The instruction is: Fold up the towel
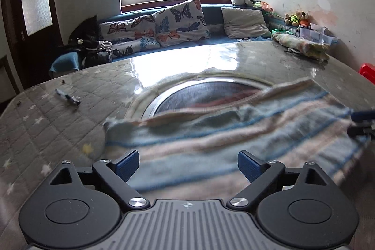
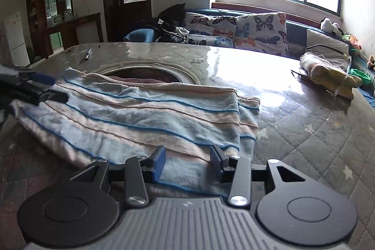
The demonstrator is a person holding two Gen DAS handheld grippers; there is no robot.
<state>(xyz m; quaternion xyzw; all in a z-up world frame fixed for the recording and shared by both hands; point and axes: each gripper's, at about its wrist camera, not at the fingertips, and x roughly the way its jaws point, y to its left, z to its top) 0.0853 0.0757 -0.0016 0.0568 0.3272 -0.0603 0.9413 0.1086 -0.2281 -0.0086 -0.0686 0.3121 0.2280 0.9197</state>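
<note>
Looking along the left gripper first, its two blue pads stand wide apart with nothing between them, released, poised low over the near edge of the striped towel. The towel lies on the table, its far edge draped over the rim of a round metal inset in the tabletop; this view is smeared, so the layers cannot be counted here. A pen lies well off to the left, and the other gripper's tip shows at the right edge.

From the right wrist, the right gripper is also released, its pads apart and straddling the towel's near hem without pinching it. Here the towel looks doubled: an upper layer ends short of a lower one at the right side, and the edges do not match. A second bundle of cloth sits well apart near the far right.

This could be a fold just laid and let go, or a hem about to be taken for another fold. Either way, doing it well means judging the edges: any grasp should take every layer at the corner, both grippers level, and the offset right edge wants squaring so stripes run parallel.
</note>
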